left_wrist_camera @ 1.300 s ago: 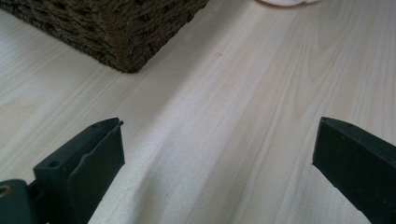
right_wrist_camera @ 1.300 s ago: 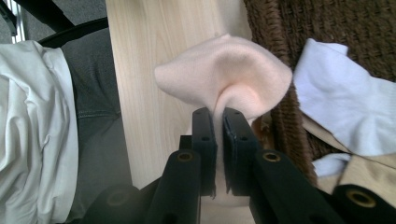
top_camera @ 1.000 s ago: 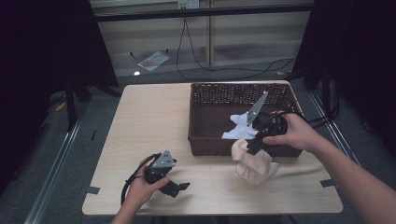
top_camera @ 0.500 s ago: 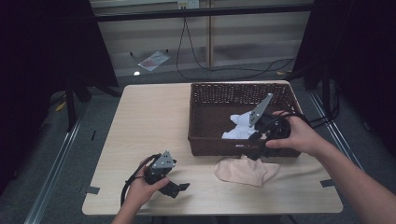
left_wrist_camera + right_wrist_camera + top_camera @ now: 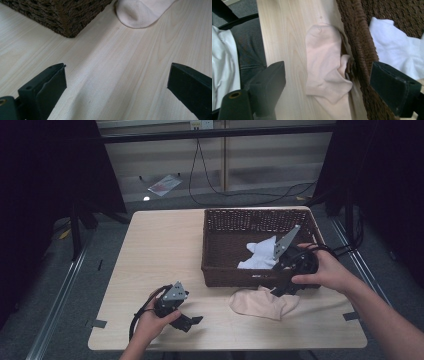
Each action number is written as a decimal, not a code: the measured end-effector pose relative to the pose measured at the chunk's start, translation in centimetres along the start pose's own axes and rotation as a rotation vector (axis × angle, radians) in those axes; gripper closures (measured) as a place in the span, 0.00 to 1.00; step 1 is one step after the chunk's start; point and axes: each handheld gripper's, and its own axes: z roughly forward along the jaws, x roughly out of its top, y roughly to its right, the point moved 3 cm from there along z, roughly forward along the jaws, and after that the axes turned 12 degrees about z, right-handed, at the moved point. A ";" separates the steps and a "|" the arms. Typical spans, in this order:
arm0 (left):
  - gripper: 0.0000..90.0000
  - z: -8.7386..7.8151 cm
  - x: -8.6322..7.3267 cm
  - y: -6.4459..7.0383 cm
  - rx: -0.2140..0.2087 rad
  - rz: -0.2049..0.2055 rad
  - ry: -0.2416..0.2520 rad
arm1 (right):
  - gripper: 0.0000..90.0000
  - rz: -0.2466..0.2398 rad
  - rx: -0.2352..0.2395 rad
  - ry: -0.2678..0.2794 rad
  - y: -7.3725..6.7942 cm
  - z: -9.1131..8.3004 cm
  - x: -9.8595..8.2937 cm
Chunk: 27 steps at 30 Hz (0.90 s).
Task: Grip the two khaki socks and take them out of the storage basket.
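One pink sock [image 5: 261,303] lies on the bench [image 5: 160,250]; one white sock [image 5: 260,255] sits in the basket [image 5: 220,265]. Both grippers (left [image 5: 192,321], right [image 5: 280,291]) gape wide, holding nothing.

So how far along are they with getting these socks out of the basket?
One looks done: a pink sock lies flat on the table, against the front of the wicker basket. In hand: the right gripper hovers over that sock with its jaws wide open, holding nothing. Left: a white sock lies in the basket. The left gripper rests open on the table, idle.
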 end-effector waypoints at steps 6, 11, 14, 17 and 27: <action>0.02 0.0 0.0 0.0 0.003 -0.003 0.000 | 0.13 0.017 0.002 0.016 0.3 0.1 -1.1; 0.02 0.0 0.0 0.0 0.001 0.000 -0.001 | 0.11 0.025 0.000 0.031 0.5 0.3 -2.1; 0.02 0.0 0.0 0.0 0.001 0.002 0.000 | 0.11 0.038 -0.005 0.029 0.6 0.6 -2.8; 0.02 0.0 0.0 0.0 0.004 -0.007 0.009 | 0.11 0.044 -0.008 0.034 0.6 0.8 -3.4; 0.02 0.0 0.0 0.0 0.001 0.000 0.002 | 0.09 0.051 -0.004 0.064 0.8 1.8 -5.7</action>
